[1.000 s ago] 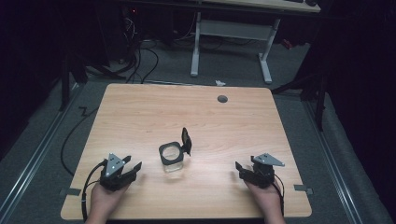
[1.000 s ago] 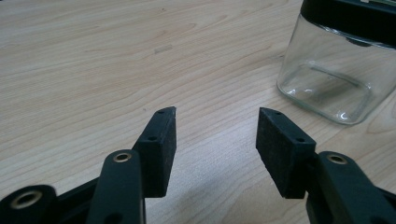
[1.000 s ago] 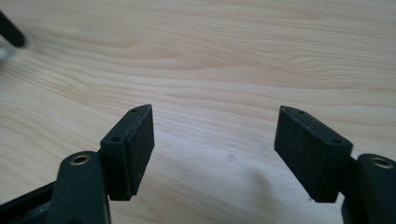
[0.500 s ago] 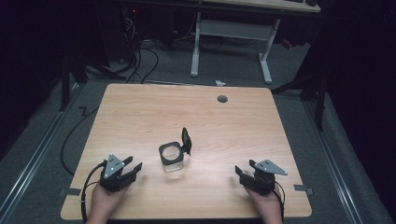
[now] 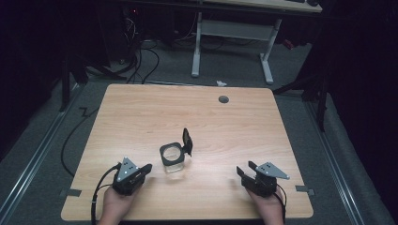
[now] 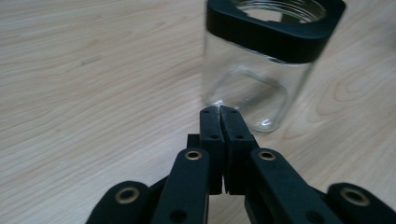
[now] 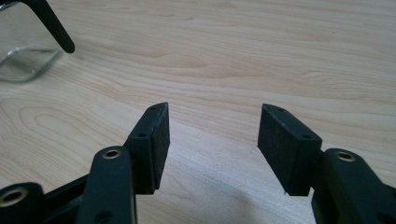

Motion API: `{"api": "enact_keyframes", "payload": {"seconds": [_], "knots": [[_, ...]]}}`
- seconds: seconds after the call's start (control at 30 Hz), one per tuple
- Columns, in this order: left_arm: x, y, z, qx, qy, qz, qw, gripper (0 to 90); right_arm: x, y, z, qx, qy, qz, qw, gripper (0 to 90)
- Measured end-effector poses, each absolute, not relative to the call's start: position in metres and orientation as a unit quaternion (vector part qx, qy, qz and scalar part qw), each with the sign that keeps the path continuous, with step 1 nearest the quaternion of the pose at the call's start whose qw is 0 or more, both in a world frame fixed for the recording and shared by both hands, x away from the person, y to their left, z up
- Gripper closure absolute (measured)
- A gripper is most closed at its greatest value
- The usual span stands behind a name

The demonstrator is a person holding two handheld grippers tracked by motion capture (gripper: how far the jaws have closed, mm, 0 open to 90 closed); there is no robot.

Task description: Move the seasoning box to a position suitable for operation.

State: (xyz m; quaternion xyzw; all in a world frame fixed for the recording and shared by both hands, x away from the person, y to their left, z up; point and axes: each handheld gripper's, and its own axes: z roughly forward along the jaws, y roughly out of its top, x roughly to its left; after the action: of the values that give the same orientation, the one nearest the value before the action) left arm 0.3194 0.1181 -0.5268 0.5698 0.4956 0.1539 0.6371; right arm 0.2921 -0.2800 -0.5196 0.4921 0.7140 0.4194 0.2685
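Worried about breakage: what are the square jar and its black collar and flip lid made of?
The clear square jar looks like glass or hard clear plastic: see-through, with bright glints. Its matte black collar and raised black flip lid look like plastic.

No text, label, brand, number or sign can be read anywhere in these views. The glass jar point(image 5: 172, 158) with its black collar and hinged lid carries no lettering that shows, and the wooden table point(image 5: 141, 117) is plain grain with no markings. The black jaws in both gripper views are bare too, with nothing printed on them.
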Motion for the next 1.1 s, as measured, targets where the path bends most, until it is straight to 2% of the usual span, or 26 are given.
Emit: {"api": "enact_keyframes", "payload": {"seconds": [0.03, 0.67, 0.9, 1.1], "knots": [[0.317, 0.113, -0.528, 0.572, 0.497, 0.141, 0.637, 90.0, 0.292, -0.280, -0.519, 0.492, 0.714, 0.420, 0.269, 44.1], [0.326, 0.092, -0.530, 0.587, 0.487, 0.146, 0.631, 90.0, 0.293, -0.275, -0.522, 0.486, 0.723, 0.414, 0.262, 44.0], [0.322, 0.079, -0.529, 0.593, 0.481, 0.134, 0.631, 90.0, 0.293, -0.276, -0.522, 0.485, 0.724, 0.416, 0.262, 44.0], [0.322, 0.052, -0.523, 0.598, 0.472, 0.103, 0.639, 90.0, 0.293, -0.277, -0.522, 0.487, 0.722, 0.418, 0.260, 44.0]]}}
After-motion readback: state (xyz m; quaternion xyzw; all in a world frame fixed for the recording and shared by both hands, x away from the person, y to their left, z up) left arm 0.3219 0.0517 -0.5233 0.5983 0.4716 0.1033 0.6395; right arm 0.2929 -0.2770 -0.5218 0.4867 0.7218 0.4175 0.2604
